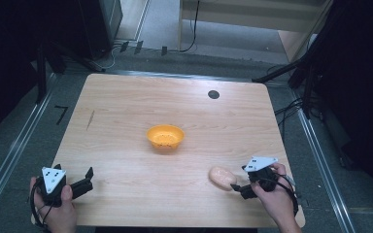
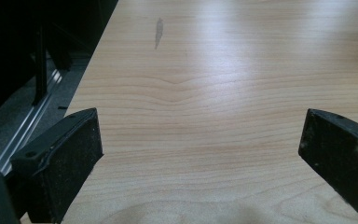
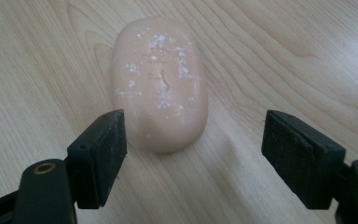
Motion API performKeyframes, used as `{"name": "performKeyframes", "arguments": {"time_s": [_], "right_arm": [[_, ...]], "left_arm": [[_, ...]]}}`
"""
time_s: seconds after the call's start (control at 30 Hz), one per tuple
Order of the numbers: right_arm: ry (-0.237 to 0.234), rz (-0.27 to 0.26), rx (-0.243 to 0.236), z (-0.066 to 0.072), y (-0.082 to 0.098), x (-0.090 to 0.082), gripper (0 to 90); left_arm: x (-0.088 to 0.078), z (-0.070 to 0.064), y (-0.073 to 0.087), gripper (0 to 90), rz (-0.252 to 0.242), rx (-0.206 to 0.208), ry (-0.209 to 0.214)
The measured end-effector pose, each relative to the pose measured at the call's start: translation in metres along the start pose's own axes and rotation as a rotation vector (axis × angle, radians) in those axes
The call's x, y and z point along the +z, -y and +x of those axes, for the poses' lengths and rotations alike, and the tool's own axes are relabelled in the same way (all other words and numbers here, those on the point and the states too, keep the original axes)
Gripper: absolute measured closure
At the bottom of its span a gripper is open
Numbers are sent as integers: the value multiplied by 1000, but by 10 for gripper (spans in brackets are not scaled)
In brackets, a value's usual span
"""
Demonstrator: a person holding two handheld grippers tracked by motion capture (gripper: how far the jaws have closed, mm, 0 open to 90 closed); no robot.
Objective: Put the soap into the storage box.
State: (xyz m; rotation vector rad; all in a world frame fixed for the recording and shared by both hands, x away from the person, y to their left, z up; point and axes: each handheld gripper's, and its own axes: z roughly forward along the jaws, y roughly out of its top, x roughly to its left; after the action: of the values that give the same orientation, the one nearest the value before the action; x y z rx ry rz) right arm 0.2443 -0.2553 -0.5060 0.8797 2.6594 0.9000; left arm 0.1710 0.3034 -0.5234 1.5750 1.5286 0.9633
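A pale peach oval bar [image 1: 222, 177], speckled with white flecks, lies flat on the wooden table [image 1: 126, 107] near the front right. My right gripper [image 1: 239, 178] is just right of it, pointing at it. In the right gripper view the jaws of that gripper [image 3: 193, 130] stand open with the near end of the bar [image 3: 161, 84] reaching in between them; the left pad is close beside the bar and the right pad is well clear of it. My left gripper [image 1: 89, 177] rests at the front left corner, open, with bare wood between its jaws [image 2: 200, 126].
An orange bowl [image 1: 165, 136] sits at the middle of the table. A small black round disc [image 1: 213, 94] lies near the far edge. A dark streak [image 2: 158, 32] marks the wood at the left. Dark stands and cables ring the table.
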Motion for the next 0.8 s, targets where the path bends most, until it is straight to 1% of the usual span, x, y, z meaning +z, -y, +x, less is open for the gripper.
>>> {"name": "performKeyframes", "arguments": {"time_s": [0.17,0.23,0.33,0.4,0.43,0.63,0.7,0.8], "right_arm": [[-10,9,-6,2,-7,4,235],[-14,13,1,3,-10,6,235],[-18,17,-10,3,-12,9,235],[-21,23,-2,4,-14,10,235],[-27,25,-8,4,-15,11,235],[-43,37,-2,8,-19,16,235],[-48,42,-7,9,-20,19,235],[-47,55,0,9,-22,25,236]], "left_arm": [[0,0,0,0,0,0,-1],[0,0,0,0,0,2,0],[0,0,0,0,0,1,0],[0,0,0,0,0,1,1],[0,0,0,0,2,1,1],[1,0,0,0,1,2,2],[1,0,0,0,1,3,0],[0,0,0,0,-1,-1,2]]}}
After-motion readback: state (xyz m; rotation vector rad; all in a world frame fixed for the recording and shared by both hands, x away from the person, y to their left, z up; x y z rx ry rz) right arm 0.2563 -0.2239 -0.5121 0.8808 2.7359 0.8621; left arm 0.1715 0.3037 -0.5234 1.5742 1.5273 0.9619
